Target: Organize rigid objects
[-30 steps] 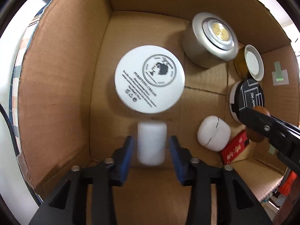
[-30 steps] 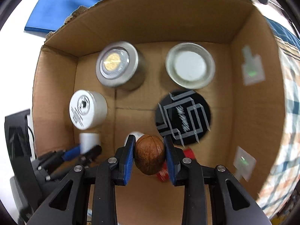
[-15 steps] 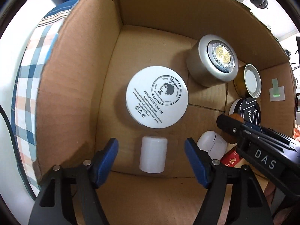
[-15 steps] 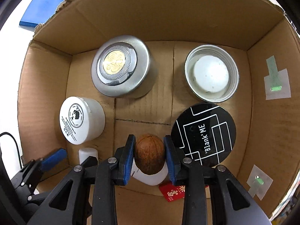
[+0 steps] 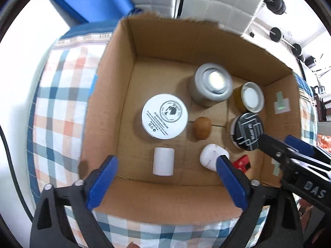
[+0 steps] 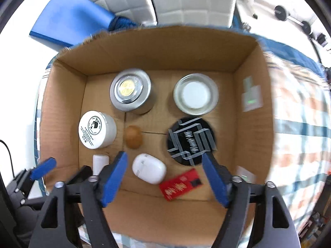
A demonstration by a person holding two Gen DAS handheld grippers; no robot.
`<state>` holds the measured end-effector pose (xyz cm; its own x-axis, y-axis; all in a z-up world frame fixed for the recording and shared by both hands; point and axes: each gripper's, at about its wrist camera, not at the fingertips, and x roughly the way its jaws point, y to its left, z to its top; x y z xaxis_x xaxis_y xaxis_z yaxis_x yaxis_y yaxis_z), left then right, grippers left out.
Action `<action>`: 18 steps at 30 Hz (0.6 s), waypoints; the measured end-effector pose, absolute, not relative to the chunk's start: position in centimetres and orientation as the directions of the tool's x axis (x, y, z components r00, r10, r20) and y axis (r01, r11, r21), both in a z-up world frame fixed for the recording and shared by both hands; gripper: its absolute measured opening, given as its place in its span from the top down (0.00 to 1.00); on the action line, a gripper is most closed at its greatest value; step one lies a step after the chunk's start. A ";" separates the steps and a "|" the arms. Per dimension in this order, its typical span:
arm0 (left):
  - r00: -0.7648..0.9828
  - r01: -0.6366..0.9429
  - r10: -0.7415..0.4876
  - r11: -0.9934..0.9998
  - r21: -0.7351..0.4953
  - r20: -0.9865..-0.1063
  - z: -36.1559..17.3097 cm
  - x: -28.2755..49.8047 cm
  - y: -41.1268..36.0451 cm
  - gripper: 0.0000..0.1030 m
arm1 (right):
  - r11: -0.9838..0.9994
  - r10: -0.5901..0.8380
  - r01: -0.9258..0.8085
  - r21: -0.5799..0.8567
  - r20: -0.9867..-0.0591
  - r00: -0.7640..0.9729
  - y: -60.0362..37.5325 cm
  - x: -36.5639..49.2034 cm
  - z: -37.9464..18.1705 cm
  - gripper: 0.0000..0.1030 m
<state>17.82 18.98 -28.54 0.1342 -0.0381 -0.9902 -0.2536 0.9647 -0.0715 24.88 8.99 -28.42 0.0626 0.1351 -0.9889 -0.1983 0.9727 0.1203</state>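
Note:
A cardboard box (image 5: 107,107) (image 6: 62,111) holds the objects. On its floor lie a brown walnut (image 5: 202,127) (image 6: 133,136), a small white cylinder (image 5: 163,161) (image 6: 100,163), a white earbud case (image 5: 211,158) (image 6: 149,171) and a white cream jar (image 5: 164,119) (image 6: 96,132). My left gripper (image 5: 166,180) hangs above the white cylinder, its jaws opening wide with nothing between them. My right gripper (image 6: 165,174) hovers over the earbud case, jaws opening and empty; the walnut rests free beyond it.
Also in the box: a silver tin with a gold emblem (image 6: 130,91), a glass jar with a white lid (image 6: 196,94), a black round tin (image 6: 191,140) and a red card (image 6: 180,185). A checked cloth (image 5: 58,107) lies under the box; a blue folder (image 6: 70,18) is behind.
Both grippers rose out of the box and their jaws spread. The left let go of the white cylinder; the right released the walnut, which now lies on the box floor.

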 end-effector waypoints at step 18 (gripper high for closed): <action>0.376 -0.181 0.031 0.983 -0.041 -0.926 -13.7 14.0 17.5 0.00 | 0.975 0.146 -0.193 0.108 -0.969 0.198 1.3 18.0 -13.7 0.01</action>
